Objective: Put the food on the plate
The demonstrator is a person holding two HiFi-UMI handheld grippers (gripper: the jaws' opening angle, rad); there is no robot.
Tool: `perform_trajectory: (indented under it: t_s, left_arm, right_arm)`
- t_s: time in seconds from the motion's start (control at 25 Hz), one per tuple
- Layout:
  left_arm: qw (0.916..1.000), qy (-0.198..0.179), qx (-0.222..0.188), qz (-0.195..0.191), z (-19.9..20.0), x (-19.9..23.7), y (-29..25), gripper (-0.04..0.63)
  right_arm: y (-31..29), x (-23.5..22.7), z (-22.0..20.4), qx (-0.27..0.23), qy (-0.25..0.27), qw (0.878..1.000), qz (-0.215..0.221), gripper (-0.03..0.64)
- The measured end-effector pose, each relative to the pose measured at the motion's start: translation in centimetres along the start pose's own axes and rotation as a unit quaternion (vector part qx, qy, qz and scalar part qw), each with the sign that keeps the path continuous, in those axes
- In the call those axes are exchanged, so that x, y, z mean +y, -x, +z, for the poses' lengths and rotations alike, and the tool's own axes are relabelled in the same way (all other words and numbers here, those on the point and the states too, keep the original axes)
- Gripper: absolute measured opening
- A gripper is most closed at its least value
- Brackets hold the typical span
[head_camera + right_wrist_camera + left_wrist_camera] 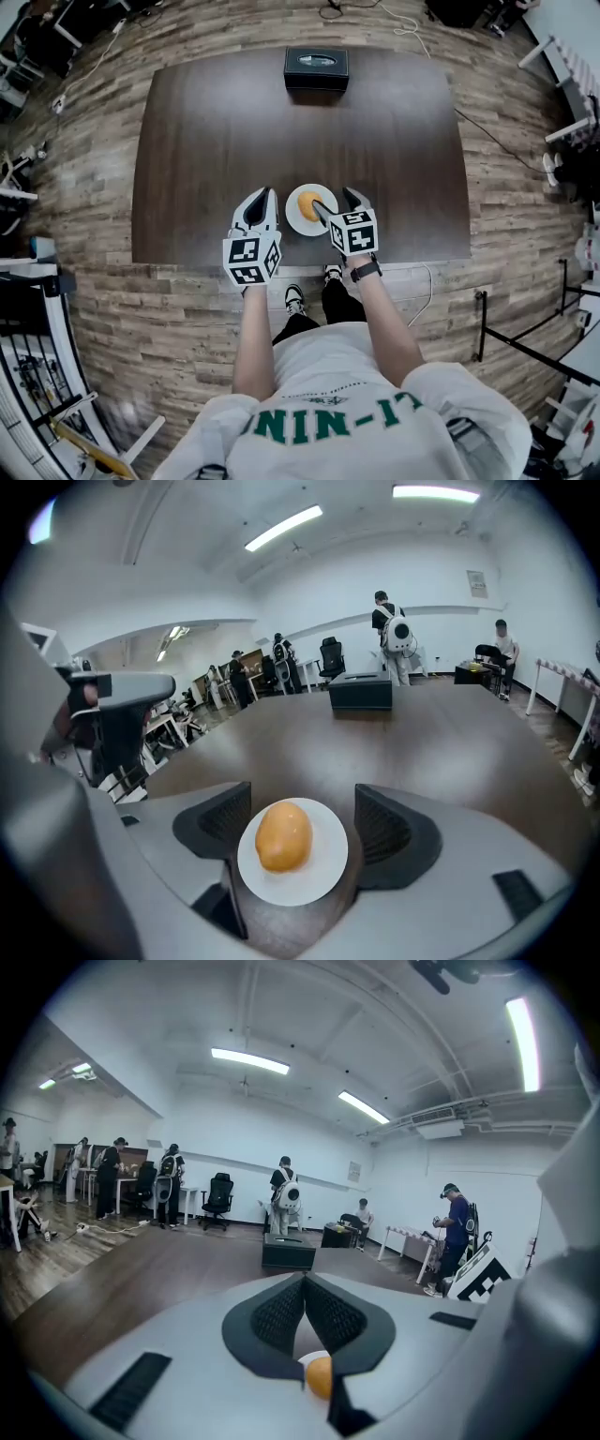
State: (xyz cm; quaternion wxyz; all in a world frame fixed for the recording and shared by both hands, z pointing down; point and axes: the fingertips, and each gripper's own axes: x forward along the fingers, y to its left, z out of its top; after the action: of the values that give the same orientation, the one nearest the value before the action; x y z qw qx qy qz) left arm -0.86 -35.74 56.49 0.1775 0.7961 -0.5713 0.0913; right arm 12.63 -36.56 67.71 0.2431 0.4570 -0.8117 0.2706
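Observation:
An orange, egg-shaped piece of food (308,203) lies on a small white plate (298,225) near the table's front edge. My right gripper (336,201) hangs over the plate, open. In the right gripper view the food (283,836) rests on the plate (319,878) between the two dark pads (382,829), which stand clear of it on both sides. My left gripper (265,194) is just left of the plate, empty, with its fingertips (305,1288) meeting. Below them, the left gripper view shows a sliver of the food (319,1375).
The dark wooden table (216,141) carries a black box (316,67) at its far edge, also seen as the box (360,690) straight ahead of the right gripper. Wood-plank floor surrounds the table. People and office chairs stand far off in the room.

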Motion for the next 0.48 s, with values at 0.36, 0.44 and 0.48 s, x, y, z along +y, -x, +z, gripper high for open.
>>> perform_trajectory:
  t_s: [0.36, 0.44, 0.48]
  left_arm:
    - [0.9988, -0.019, -0.037, -0.027, 4.8, -2.5, 1.0, 0.014]
    - [0.9982, -0.024, -0.046, -0.030, 5.9, -2.9, 1.4, 0.014]
    - [0.9978, -0.027, -0.052, -0.031, 6.5, -3.1, 1.6, 0.014]
  right_arm:
    - [7.6, -0.4, 8.4, -0.102, 0.033, 0.993, -0.043, 0.234]
    - [9.4, -0.1, 10.5, -0.130, 0.039, 0.990, -0.047, 0.213]
    - [10.3, 0.0, 11.4, -0.144, 0.043, 0.987, -0.051, 0.202]
